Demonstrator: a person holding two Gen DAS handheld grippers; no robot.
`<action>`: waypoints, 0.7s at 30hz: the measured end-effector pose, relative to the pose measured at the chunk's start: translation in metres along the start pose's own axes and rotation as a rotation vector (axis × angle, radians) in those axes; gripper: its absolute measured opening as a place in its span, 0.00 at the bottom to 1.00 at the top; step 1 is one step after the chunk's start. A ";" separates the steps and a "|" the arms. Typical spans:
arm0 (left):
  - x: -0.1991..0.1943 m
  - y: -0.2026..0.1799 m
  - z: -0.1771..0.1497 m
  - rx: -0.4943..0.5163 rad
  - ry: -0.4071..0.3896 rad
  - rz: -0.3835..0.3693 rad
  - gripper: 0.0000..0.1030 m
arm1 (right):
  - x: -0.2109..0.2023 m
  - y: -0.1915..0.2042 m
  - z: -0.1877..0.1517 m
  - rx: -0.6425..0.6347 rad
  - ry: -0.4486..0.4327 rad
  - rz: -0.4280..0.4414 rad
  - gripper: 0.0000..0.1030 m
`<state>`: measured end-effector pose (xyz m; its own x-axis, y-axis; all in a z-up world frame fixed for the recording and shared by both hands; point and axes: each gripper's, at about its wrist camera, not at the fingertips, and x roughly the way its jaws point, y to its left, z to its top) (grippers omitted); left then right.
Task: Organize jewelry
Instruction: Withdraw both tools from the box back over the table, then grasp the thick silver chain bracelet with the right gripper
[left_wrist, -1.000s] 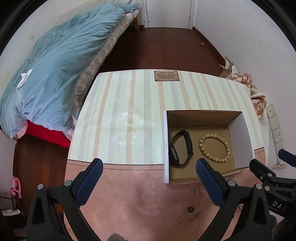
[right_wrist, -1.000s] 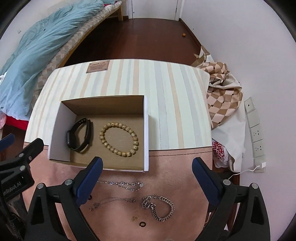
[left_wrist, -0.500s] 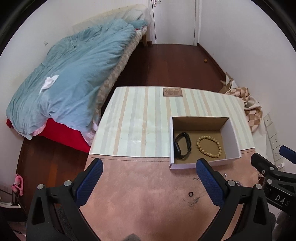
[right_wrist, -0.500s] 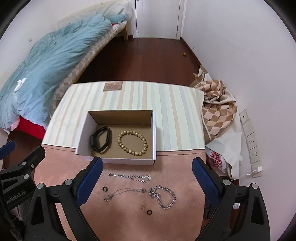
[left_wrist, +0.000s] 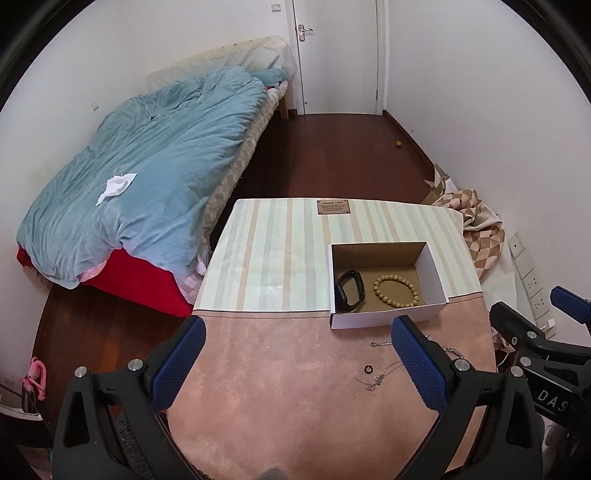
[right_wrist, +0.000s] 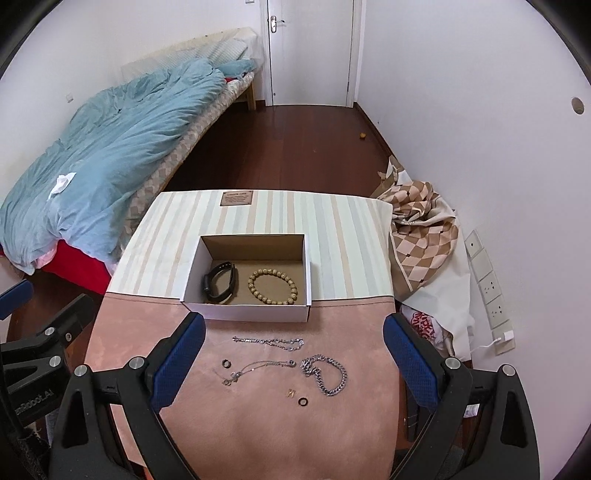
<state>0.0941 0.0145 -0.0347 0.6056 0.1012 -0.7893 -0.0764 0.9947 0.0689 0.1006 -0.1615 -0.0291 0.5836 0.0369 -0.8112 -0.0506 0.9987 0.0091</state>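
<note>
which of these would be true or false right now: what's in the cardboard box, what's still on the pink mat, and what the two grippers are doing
1. The black wristband lies inside the open cardboard box. True.
2. The tan beaded bracelet lies on the pink suede mat outside the box. False: it lies in the box, right of the wristband.
3. The thick silver curb chain lies on the mat, not in the box. True.
4. The right gripper is shut on a chain. False: its jaws stand wide open and hold nothing.
5. The left gripper is open and empty. True.
6. Two small dark rings sit in the box. False: both lie on the mat.
</note>
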 end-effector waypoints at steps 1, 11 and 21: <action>0.000 0.000 0.000 -0.001 0.000 0.001 1.00 | -0.001 0.001 -0.001 0.000 -0.001 0.001 0.95; 0.039 -0.002 -0.019 -0.003 0.045 0.039 1.00 | 0.044 -0.027 -0.030 0.103 0.104 0.025 0.96; 0.124 -0.017 -0.074 -0.002 0.234 0.082 1.00 | 0.135 -0.098 -0.101 0.337 0.312 0.005 0.70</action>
<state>0.1119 0.0086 -0.1791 0.3971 0.1744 -0.9010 -0.1191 0.9833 0.1379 0.1030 -0.2579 -0.1987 0.3095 0.0809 -0.9475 0.2441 0.9562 0.1613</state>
